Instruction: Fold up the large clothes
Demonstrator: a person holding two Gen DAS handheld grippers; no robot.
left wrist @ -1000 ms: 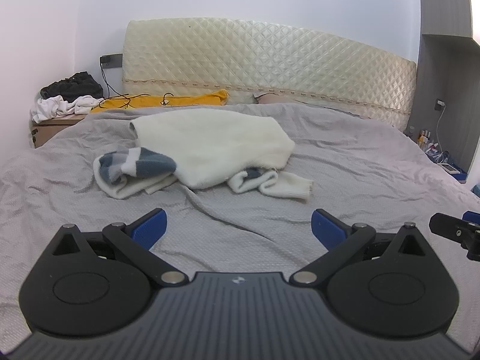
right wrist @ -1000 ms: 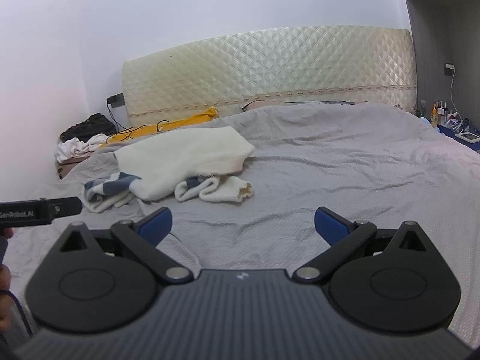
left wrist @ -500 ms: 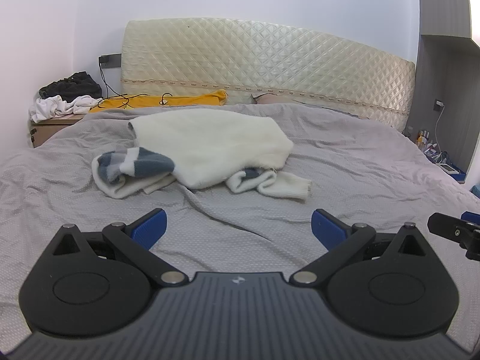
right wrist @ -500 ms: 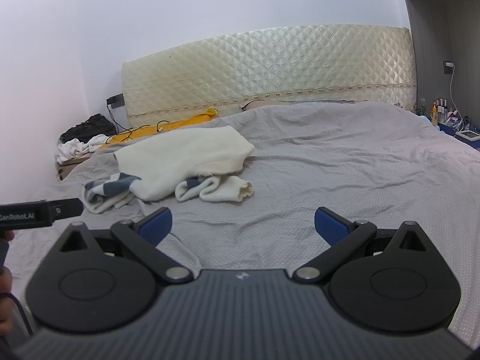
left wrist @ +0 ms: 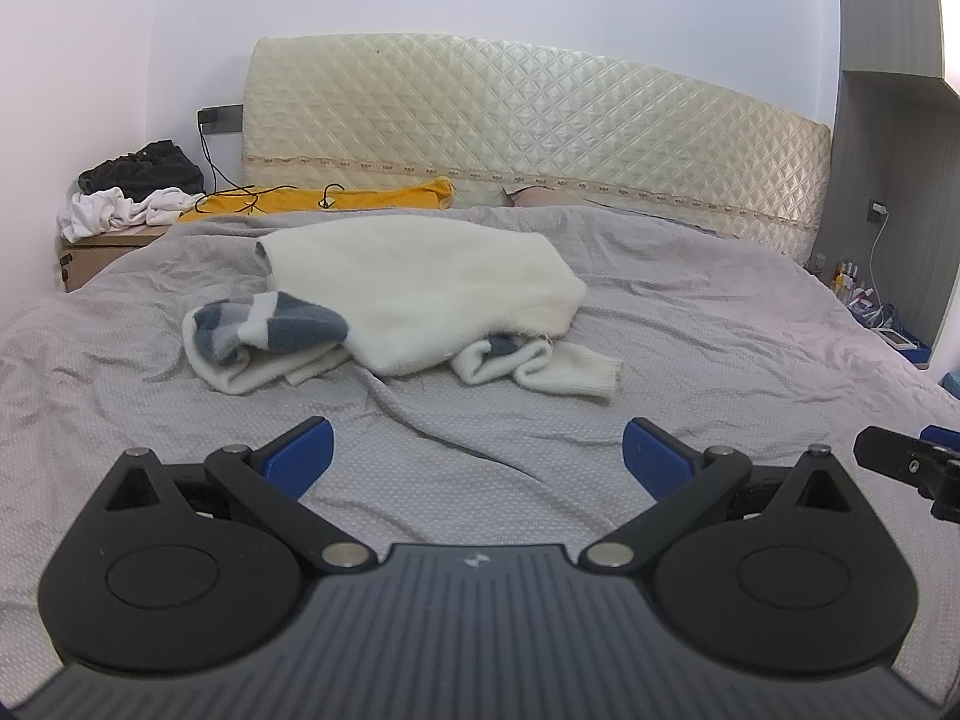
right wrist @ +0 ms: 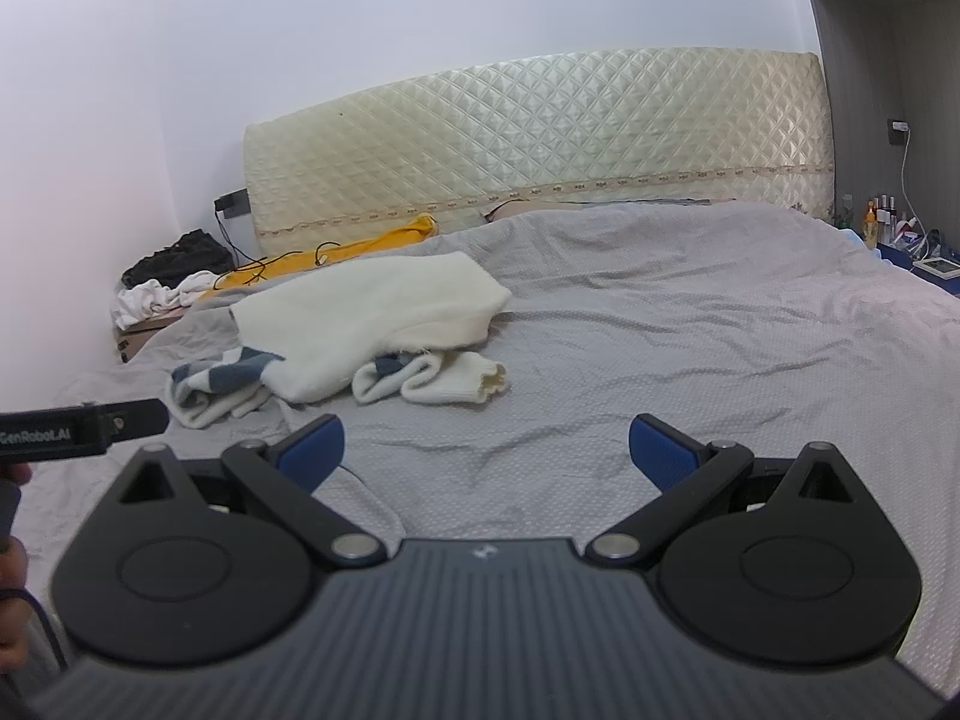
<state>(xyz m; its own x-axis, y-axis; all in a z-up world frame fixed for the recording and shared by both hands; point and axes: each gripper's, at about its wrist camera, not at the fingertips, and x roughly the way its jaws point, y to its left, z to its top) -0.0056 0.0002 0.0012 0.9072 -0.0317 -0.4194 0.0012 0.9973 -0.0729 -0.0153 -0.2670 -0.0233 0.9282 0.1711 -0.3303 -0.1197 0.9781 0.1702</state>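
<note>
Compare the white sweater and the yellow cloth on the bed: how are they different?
The sweater is cream with blue-grey patches; the yellow cloth is plain. The sweater lies crumpled mid-bed; the yellow cloth lies stretched along the headboard, with a black cable over it. Both grippers are open, touching neither.

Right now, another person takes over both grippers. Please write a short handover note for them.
Left gripper: open, empty, above the grey bedcover.
Right gripper: open, empty, also above the bedcover.
The cream sweater lies crumpled toward the bed's left side, sleeves bunched at its near edge, blue-grey stripes showing.
Done: nothing folded yet.
Left: probably reach the sweater, spread it flat, fold sleeves in, then fold the body.
</note>
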